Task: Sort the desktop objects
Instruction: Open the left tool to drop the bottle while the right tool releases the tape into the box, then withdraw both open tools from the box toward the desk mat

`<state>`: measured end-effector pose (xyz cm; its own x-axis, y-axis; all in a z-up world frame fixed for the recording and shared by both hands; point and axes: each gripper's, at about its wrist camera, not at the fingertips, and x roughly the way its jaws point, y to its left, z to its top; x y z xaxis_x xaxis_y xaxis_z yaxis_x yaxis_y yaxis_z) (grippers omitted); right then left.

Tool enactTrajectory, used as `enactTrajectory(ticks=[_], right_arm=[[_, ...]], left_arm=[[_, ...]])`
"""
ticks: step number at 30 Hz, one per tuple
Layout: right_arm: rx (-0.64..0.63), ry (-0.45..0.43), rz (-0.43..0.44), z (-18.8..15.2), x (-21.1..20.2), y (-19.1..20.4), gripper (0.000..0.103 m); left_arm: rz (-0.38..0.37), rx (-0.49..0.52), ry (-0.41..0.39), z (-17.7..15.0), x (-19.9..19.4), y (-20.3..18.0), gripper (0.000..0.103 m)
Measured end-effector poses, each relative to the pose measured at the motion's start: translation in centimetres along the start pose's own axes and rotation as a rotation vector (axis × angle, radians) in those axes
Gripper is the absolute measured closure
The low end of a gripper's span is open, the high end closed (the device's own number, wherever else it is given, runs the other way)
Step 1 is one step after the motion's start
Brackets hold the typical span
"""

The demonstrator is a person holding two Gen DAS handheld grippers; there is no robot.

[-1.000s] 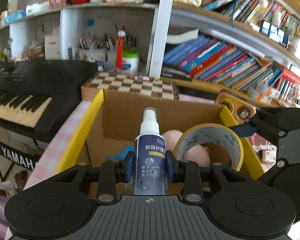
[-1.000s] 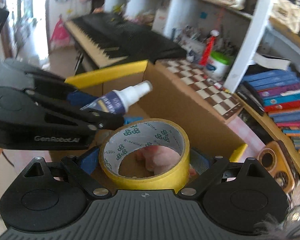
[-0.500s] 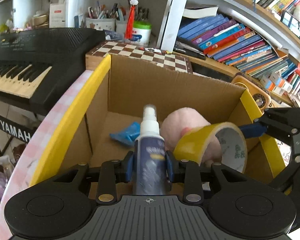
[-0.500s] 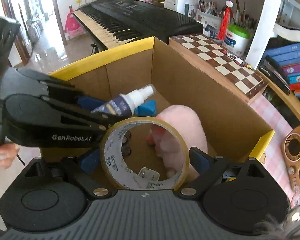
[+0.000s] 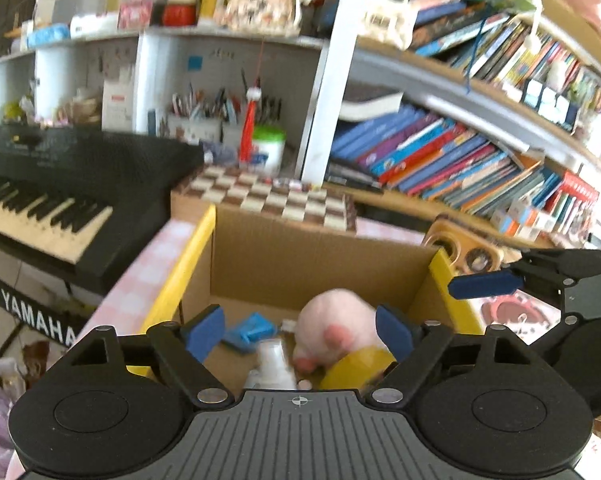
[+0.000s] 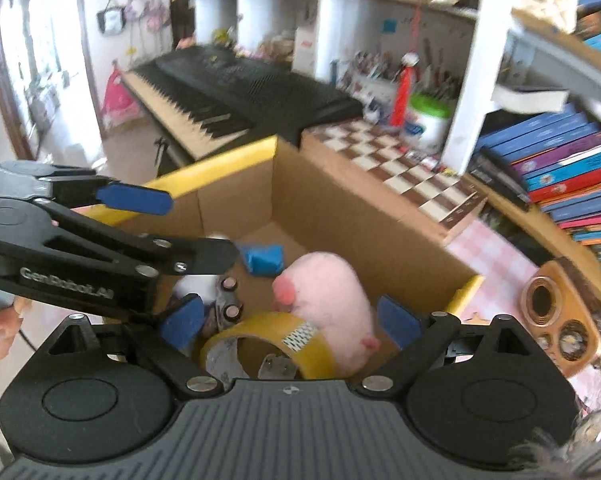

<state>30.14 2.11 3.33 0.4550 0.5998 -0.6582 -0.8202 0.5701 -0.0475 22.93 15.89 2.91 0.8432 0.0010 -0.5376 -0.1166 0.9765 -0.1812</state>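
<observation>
A cardboard box [image 5: 320,256] with yellow flaps stands open below both grippers. In it lie a pink plush toy [image 5: 334,330], a blue item [image 5: 246,332], the spray bottle [image 5: 270,358] with its white cap up, and the yellow tape roll [image 6: 268,342]. My left gripper [image 5: 299,332] hangs over the box. Its jaws are opening and nothing is between them. My right gripper [image 6: 290,320] is open above the tape roll, and its pads stand clear of the roll. One finger [image 5: 484,283] of the right gripper shows at the right of the left wrist view.
A black keyboard [image 6: 228,92] stands left of the box. A chessboard [image 5: 272,196] lies behind it, a wooden radio [image 6: 556,320] to its right. Bookshelves [image 5: 460,160] fill the back. The table has a pink checked cloth [image 5: 156,256]. A hand [image 6: 0,324] holds the left gripper.
My left gripper opened and let go of the spray bottle, which now lies in the box. The tape roll dropped from the right gripper into the box. Both grippers rose a little.
</observation>
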Motion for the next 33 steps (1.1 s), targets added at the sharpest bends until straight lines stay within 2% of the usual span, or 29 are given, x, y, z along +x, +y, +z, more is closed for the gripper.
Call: enactTrajectory(ticks=[5, 14, 21, 33], right_arm=[[0.079, -0.098, -0.080, -1.0, -3.7, -0.1, 0.008], [0.202, -0.184, -0.217, -4.3, -8.6, 0.6, 0.008], [0.287, -0.203, -0.304, -7.1, -11.4, 2.1, 0.009], [0.343, -0.200, -0.389, -11.9, -15.1, 7.3, 0.009]], left_arm=[[-0.004, 0.018, -0.057, 0.0, -2.3, -0.8, 0.006], [-0.021, 0.024, -0.105, -1.4, -6.0, -1.0, 0.005], [-0.036, 0.012, -0.103, -3.3, -8.7, -0.6, 0.005], [-0.055, 0.006, -0.079, -7.3, -13.0, -0.7, 0.004]])
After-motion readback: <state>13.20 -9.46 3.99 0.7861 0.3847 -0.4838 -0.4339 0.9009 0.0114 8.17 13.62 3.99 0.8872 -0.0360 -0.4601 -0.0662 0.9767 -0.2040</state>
